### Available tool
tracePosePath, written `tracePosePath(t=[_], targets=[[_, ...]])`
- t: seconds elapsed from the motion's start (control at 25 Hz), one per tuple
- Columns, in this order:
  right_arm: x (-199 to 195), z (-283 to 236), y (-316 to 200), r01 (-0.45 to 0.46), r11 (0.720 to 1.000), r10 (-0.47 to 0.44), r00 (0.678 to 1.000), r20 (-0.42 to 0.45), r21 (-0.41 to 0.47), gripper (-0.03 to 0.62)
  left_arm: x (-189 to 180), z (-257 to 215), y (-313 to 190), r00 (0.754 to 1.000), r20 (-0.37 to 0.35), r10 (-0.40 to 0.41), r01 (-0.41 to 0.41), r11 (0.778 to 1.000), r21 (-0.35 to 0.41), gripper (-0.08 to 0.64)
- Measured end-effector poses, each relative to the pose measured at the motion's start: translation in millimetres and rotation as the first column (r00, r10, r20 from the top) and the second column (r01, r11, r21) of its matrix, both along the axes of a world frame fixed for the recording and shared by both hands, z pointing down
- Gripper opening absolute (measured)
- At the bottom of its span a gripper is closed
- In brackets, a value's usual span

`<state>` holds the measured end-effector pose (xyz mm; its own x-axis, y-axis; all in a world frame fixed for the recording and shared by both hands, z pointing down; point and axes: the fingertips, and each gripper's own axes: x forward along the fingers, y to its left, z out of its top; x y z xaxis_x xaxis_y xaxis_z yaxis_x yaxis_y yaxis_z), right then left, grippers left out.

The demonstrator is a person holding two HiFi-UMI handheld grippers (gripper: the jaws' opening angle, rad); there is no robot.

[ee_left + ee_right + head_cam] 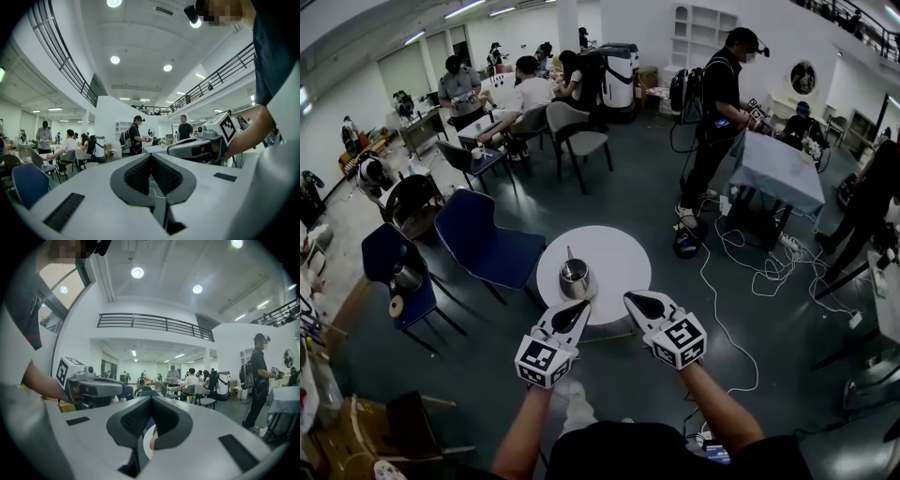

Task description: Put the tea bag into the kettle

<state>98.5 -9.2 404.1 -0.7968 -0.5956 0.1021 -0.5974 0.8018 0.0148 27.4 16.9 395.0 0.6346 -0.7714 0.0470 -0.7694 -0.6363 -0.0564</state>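
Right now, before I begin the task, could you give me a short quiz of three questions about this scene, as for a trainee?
1. True or false: the kettle stands on the round white table.
2. The left gripper has its jaws: A) wide apart; B) together, holding nothing; C) shut on the kettle.
3. Fill in: in the head view, the kettle is nearer to the ___ gripper.
Key: 1 true; 2 B; 3 left.
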Motion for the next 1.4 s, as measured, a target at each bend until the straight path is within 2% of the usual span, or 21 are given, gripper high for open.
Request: tracePosePath(t=[0.28,0.48,0.88,1.04,1.4], targets=[[3,2,15,0.025,0.999,-0.024,0.999,0.03,-0.024,0.017,-5,4,21,0.999,0.003,-0.045,0.045,0.999,-0.005,0.015],[3,0,19,0.026,0.999,-0.025,0.999,0.031,-0.021,0.017,-13,0,25,0.995,-0.056,-0.081,0.08,0.996,-0.026,0.015],[-8,-7,27,0.02,1.0,-0.02,0.999,0.043,0.005,0.017,-25,-3,30,0.996,-0.047,-0.08,0.079,0.997,-0.025,0.015],[-12,-11,31,0.01,1.0,-0.011,0.998,0.054,0.009,0.017,-29,-6,36,0.995,-0.066,-0.069,0.067,0.997,-0.029,0.015],[-28,-15,47,-0.001,1.0,0.002,0.996,0.085,-0.016,0.017,-43,-3,53,0.998,-0.022,-0.061,0.06,0.997,-0.038,0.015]])
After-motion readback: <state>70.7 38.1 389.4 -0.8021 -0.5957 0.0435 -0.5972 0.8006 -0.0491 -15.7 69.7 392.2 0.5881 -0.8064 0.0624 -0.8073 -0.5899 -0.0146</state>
